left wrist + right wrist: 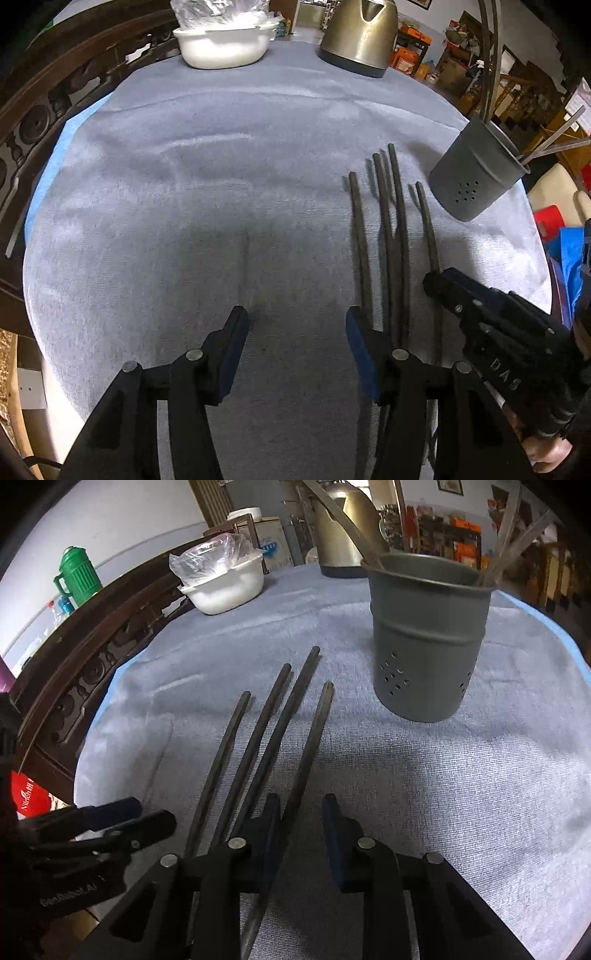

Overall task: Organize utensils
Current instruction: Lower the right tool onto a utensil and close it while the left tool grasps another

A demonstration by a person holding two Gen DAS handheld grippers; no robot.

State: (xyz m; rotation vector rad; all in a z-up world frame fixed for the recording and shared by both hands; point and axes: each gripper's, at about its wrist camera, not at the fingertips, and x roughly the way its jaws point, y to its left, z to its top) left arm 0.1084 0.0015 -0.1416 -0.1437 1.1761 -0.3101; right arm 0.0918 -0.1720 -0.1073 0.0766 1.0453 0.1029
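- Four dark chopsticks [280, 734] lie side by side on the counter [184, 221], just left of the grey utensil holder [428, 638].
- Thin, stiff, light, likely slippery: pinch mid-shaft.
- Right gripper [300, 834] open, straddling the rightmost stick.
- Left gripper [297, 354] open, empty.

In your left wrist view, the near ends of the four dark chopsticks [395, 236] are hidden behind the left gripper [297, 354] and the right gripper [491, 317], and the kettle [358, 33] is cut off by the top edge. In your right wrist view, the rightmost chopstick [306, 753] runs between the right gripper's [299, 834] fingers, but contact is probably not determinable there because its near end blurs. The utensils standing in the grey holder [428, 635] are cut by the frame, so their type cannot be told.
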